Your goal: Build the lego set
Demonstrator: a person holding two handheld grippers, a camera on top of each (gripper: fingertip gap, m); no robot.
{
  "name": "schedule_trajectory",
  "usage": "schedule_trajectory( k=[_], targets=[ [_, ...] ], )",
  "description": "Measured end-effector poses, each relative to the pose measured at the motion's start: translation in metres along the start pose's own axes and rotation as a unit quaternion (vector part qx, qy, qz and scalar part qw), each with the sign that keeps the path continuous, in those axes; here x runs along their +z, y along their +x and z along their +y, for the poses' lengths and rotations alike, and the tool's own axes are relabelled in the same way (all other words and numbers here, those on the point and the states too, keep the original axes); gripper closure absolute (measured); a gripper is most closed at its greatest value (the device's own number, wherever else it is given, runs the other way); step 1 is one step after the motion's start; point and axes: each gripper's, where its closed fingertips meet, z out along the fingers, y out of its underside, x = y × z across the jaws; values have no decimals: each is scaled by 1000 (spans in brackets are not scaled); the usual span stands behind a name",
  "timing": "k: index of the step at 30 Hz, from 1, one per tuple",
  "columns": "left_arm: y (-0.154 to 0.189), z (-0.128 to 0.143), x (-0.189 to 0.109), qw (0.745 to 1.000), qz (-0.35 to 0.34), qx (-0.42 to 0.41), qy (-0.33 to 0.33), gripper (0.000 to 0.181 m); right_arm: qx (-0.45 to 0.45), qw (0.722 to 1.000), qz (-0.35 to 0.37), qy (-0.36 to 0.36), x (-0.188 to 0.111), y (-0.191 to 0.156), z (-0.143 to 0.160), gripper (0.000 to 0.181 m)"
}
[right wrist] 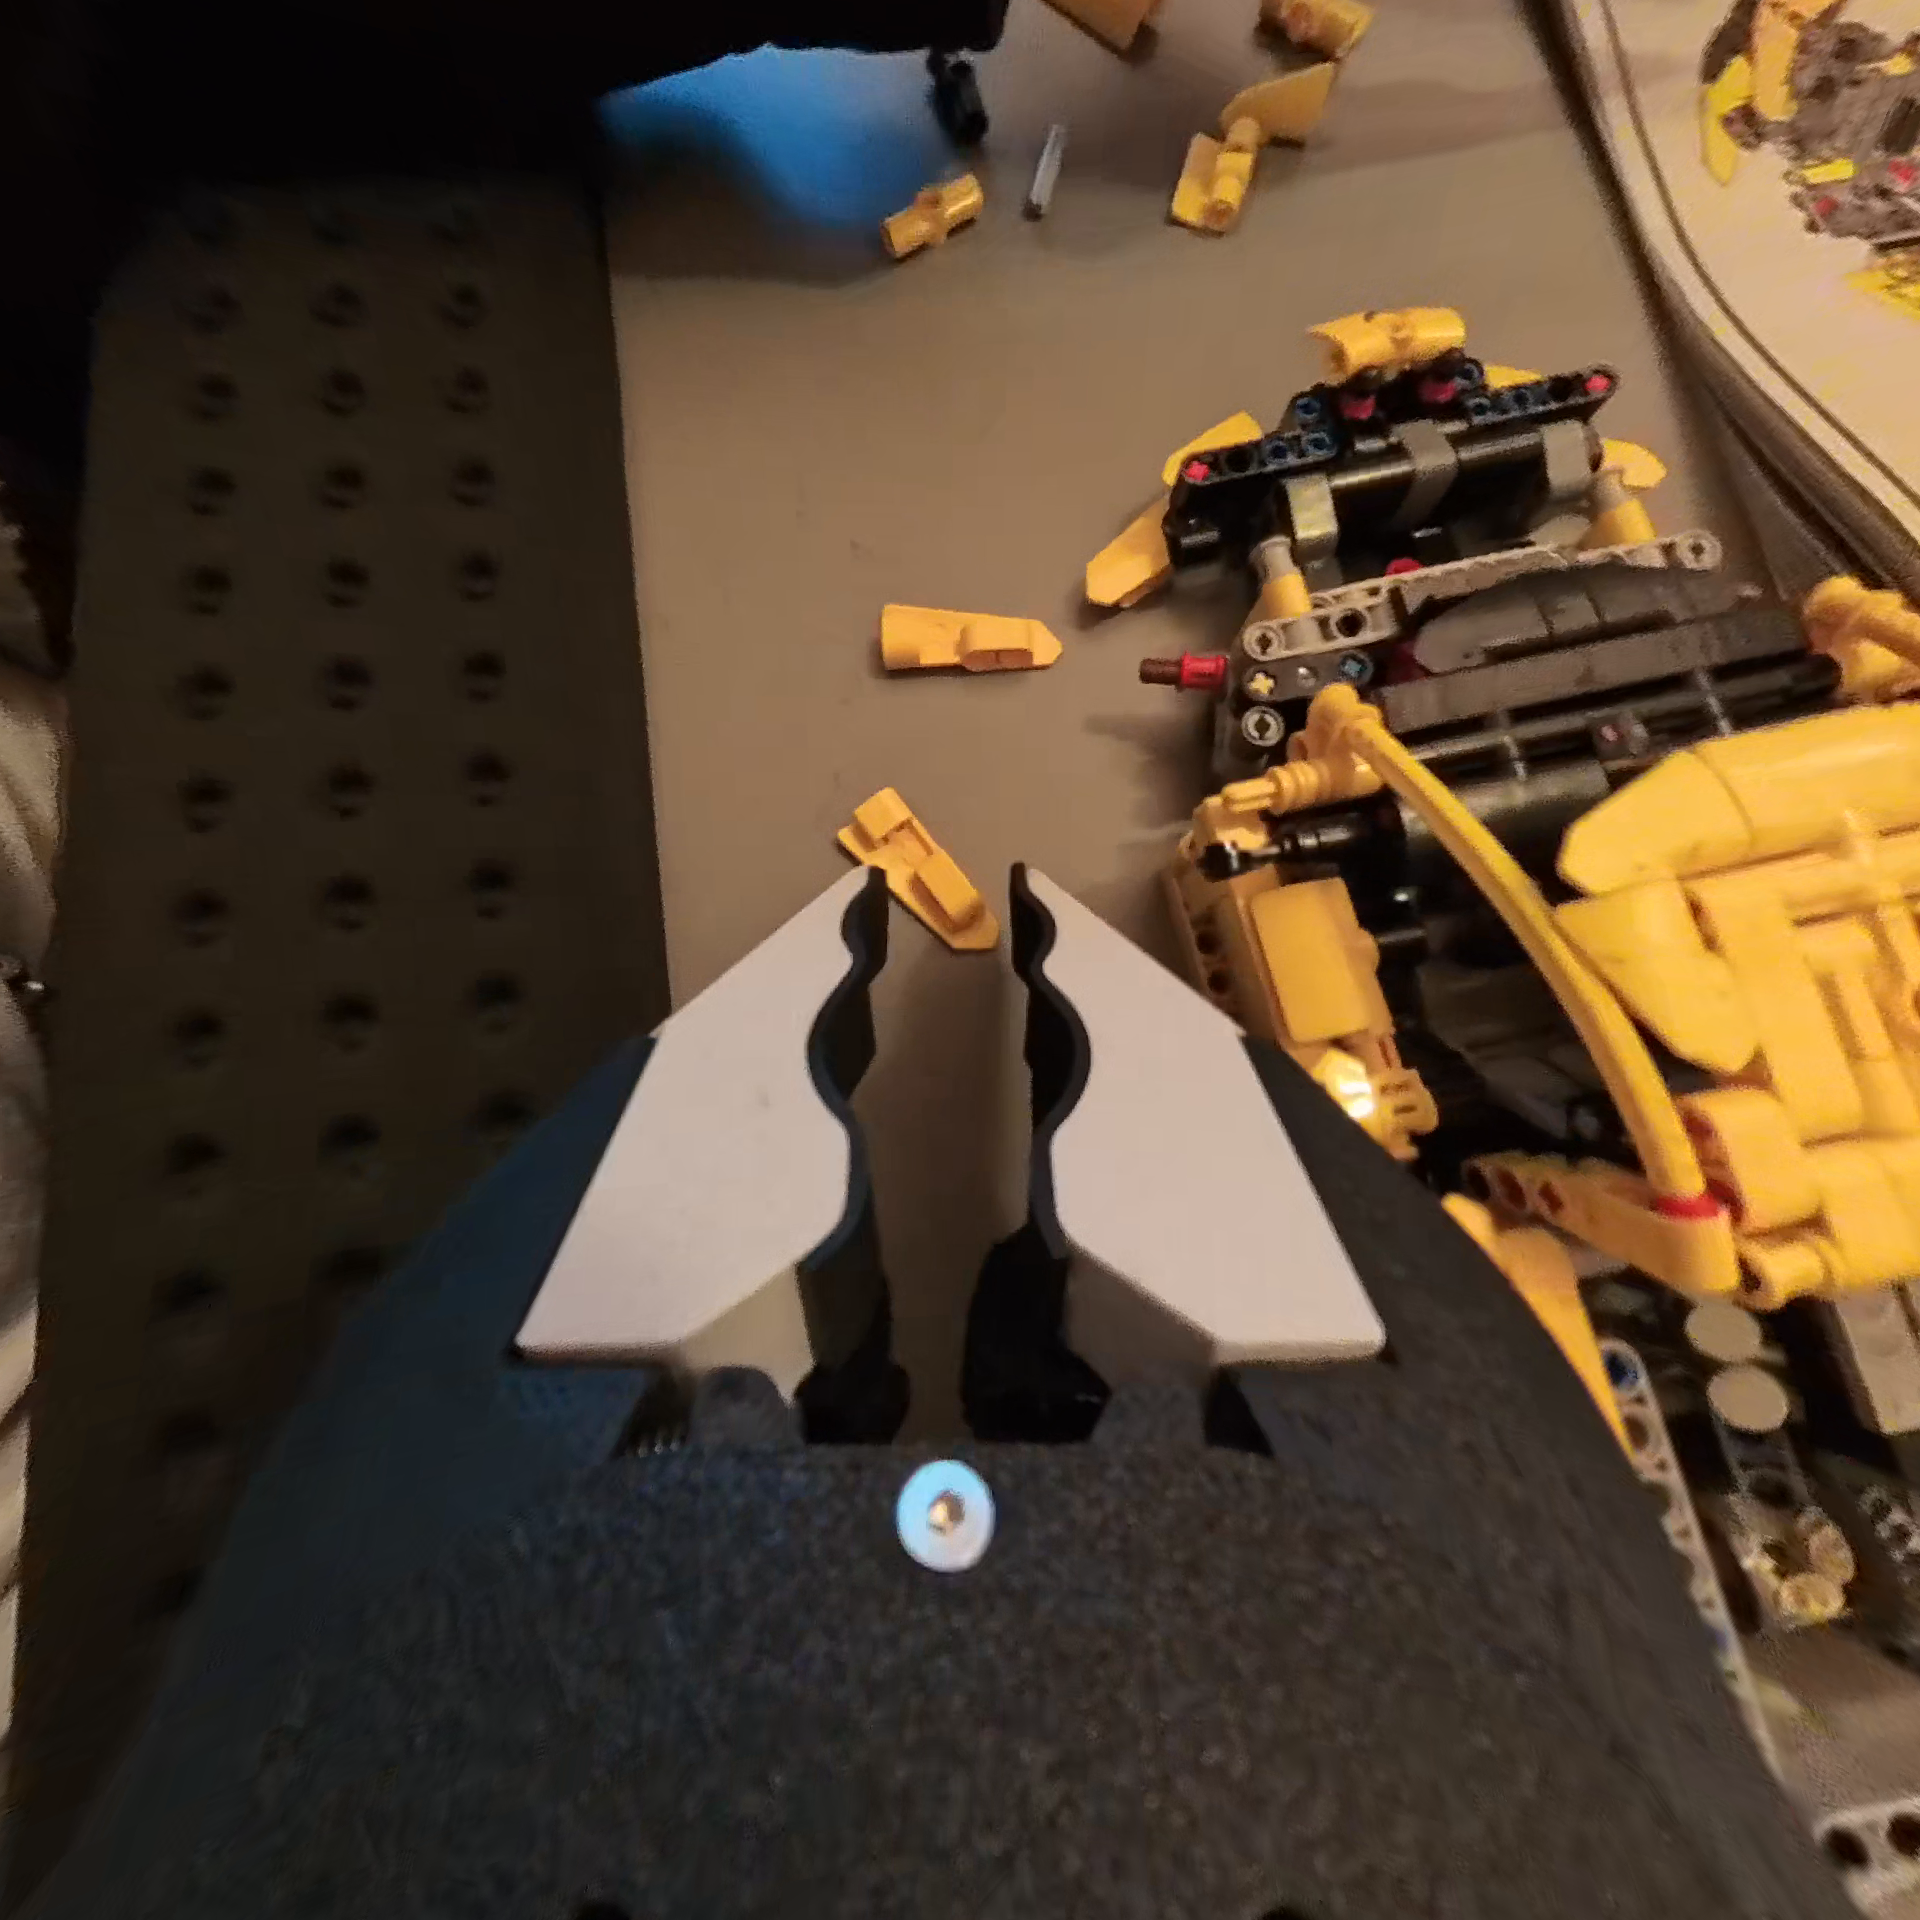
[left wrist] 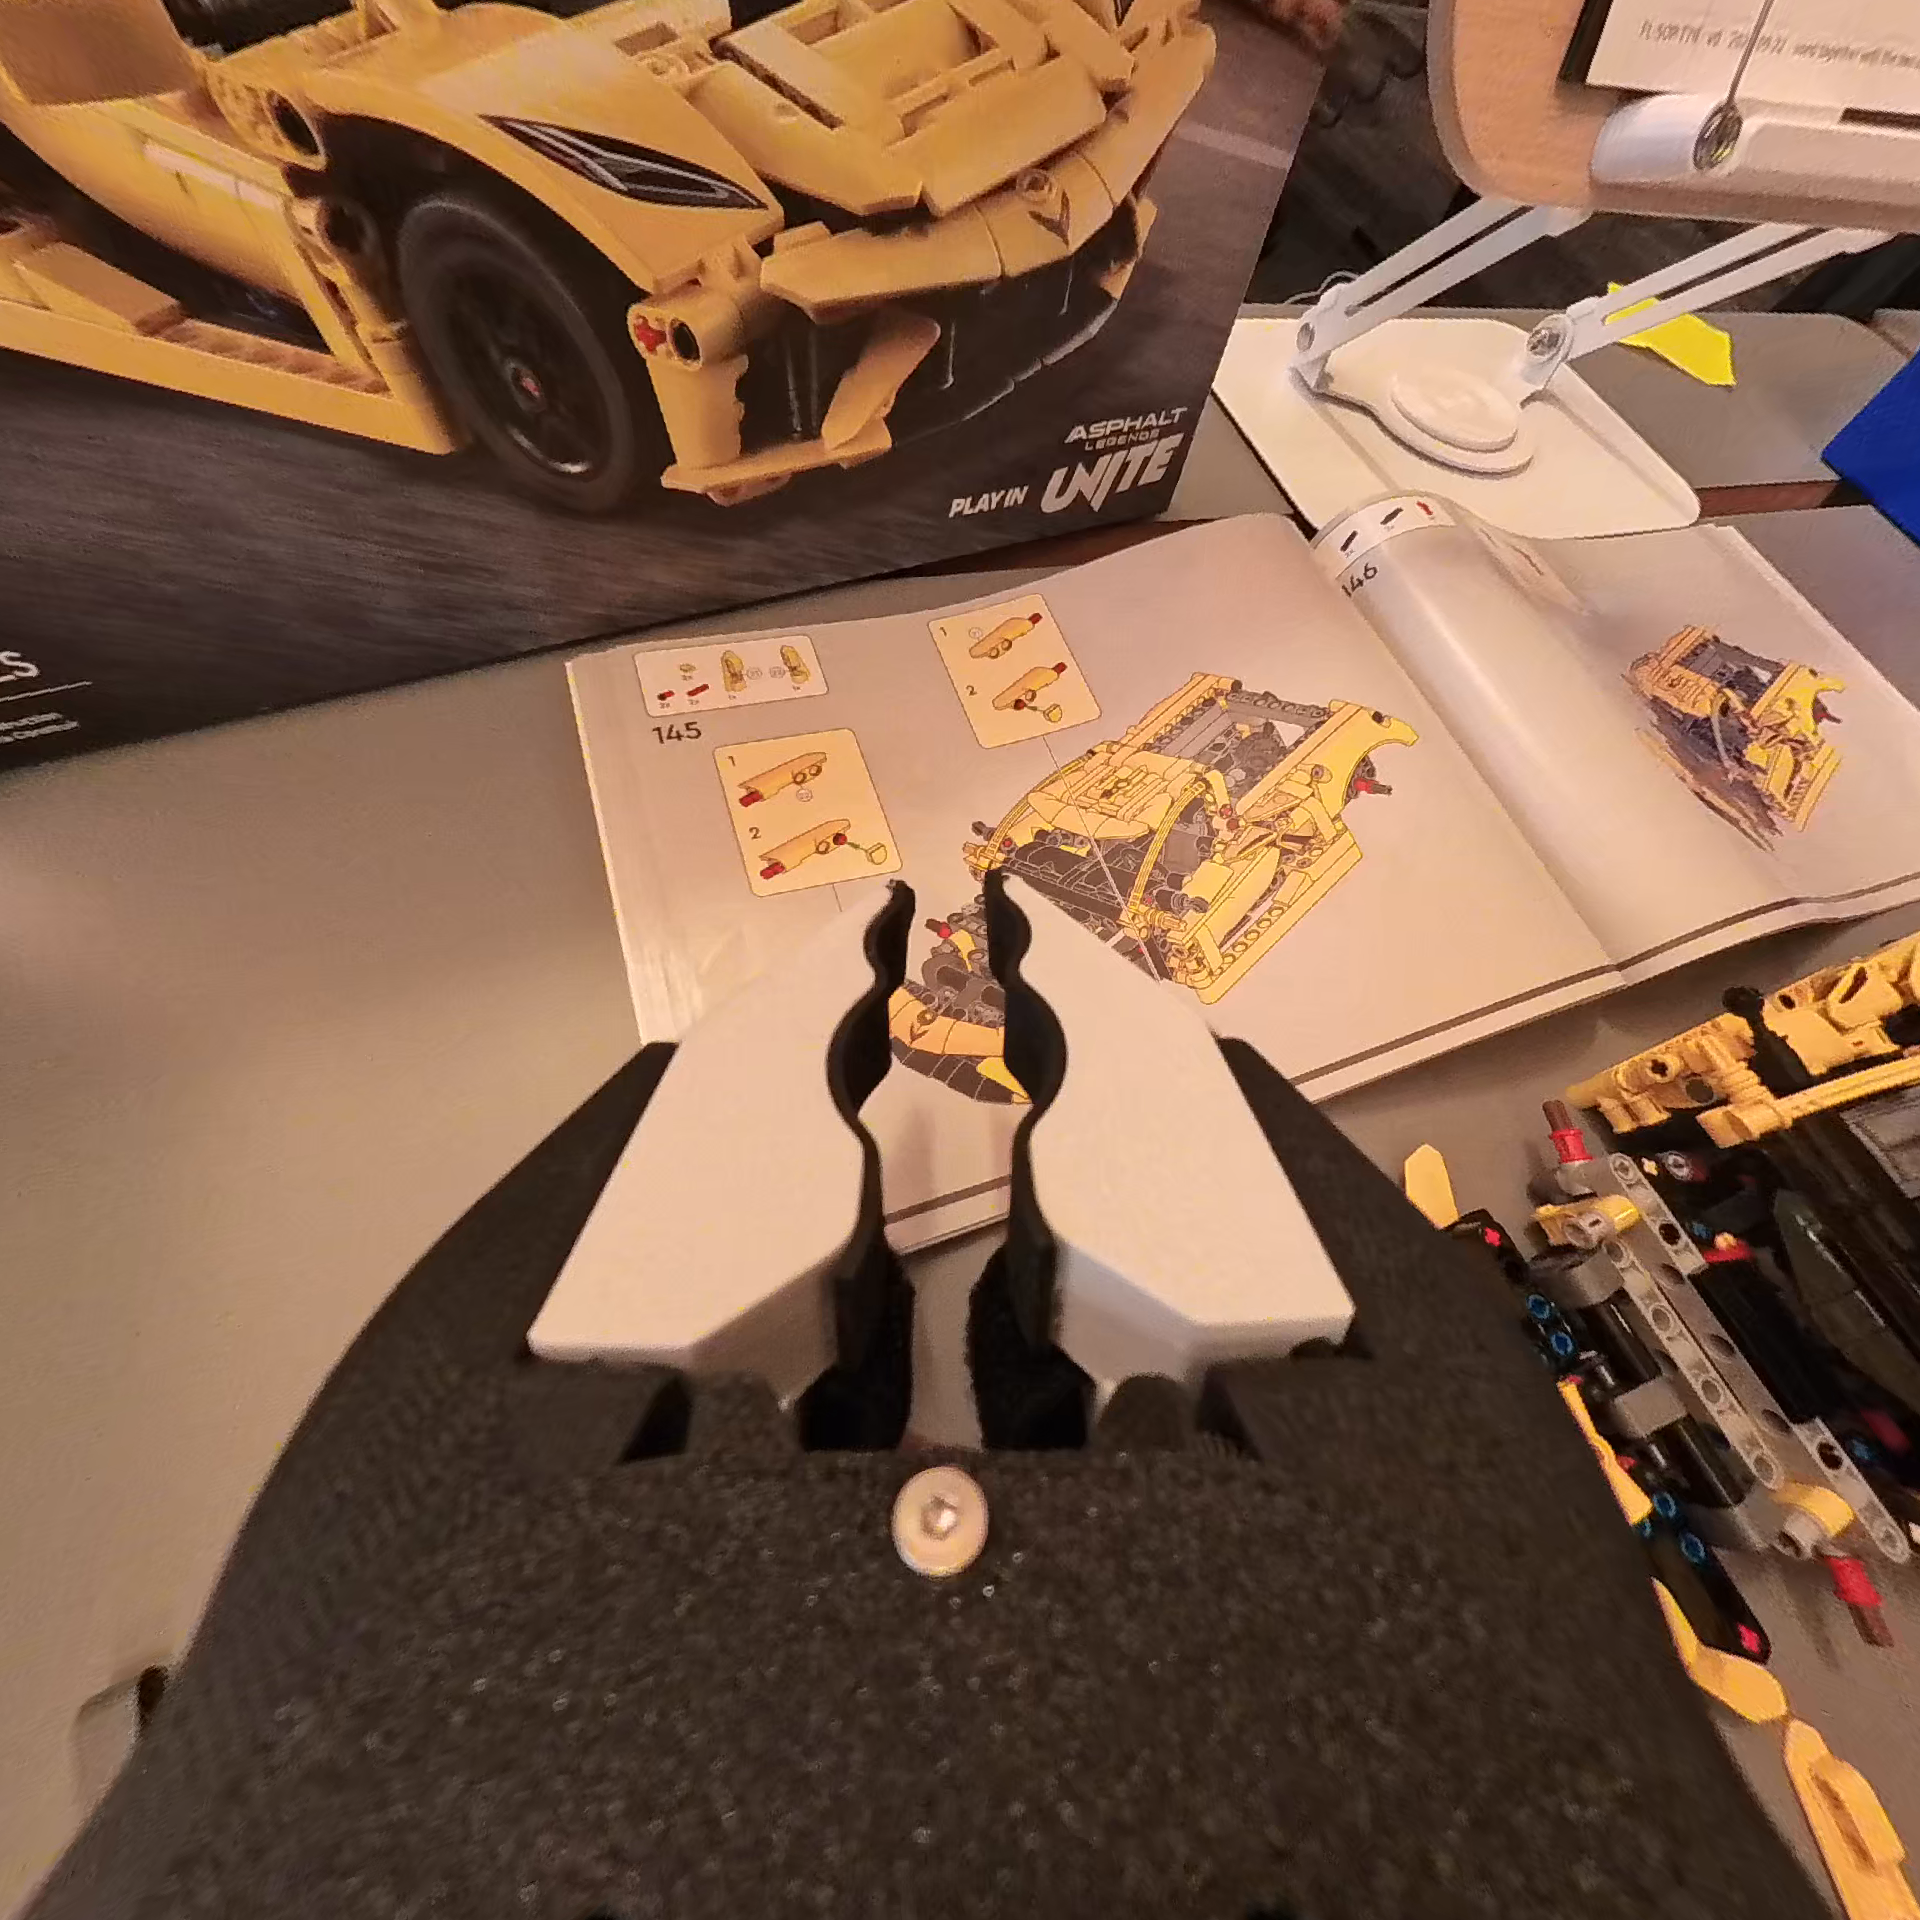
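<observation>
A: What is nearest in the right wrist view?

B: The right claw [right wrist: 948,894]. Its two fingers are spread and there is nothing between them. Just past the tips a small yellow panel piece [right wrist: 920,871] lies flat on the bench [right wrist: 831,468], slanted, and not touched by the claw.

A: And after that?

B: A second yellow panel piece [right wrist: 966,651] lies a little farther, alone. To the right of both is the half-built yellow and black car model [right wrist: 1507,883], with a yellow flexible hose [right wrist: 1496,894] curving over it. At the far edge there are more loose yellow parts and a thin grey axle [right wrist: 1044,171]. A dark studded baseplate [right wrist: 343,727] lies on the left.

A: What does the left claw do?

B: The left claw [left wrist: 945,894] is also spread and holds nothing. It hovers over the open instruction booklet [left wrist: 1351,935], and behind the booklet stands the set box [left wrist: 520,499]. The car model [left wrist: 1714,1299] shows at the right edge.

A: So which step is it?

B: I judge it is the step of the small side panels, because the open page shows two little sub-assemblies. I think the panel piece is about to be picked up.

A: What does the next move need?

B: The right claw must go forward a little, turn to match the slanted piece, and close on its narrow sides. The piece is flat and low, so it can slide away.
</observation>
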Motion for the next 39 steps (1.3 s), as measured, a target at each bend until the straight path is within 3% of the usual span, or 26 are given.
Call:
schedule_trajectory(
  k=[13,16,19,22,26,29,33,39],
  targets=[
    [3,3,1,1000,15,2,-10,167,-44,996,-42,-62,8,-2,7,173],
    [14,1,0,999,46,1,-5,167,-65,997,-5,-39,0,7,-3,174],
    [43,-6,-8,990,137,-11,9,165,-84,993,77,37,-22,30,-34,175],
    [90,-23,-32,959,278,-26,47,162,-98,968,186,140,-54,57,-70,175],
    [169,-22,-87,869,492,0,53,156,-127,932,284,185,-80,74,-85,175],
    [204,-6,-101,842,536,52,37,155,-147,909,333,202,-93,78,-89,175],
    [234,15,-110,814,575,86,4,156,-157,902,349,198,-97,78,-87,175],
    [244,21,-103,818,568,91,2,169,-154,909,335,192,-94,74,-83,175]
  ],
)
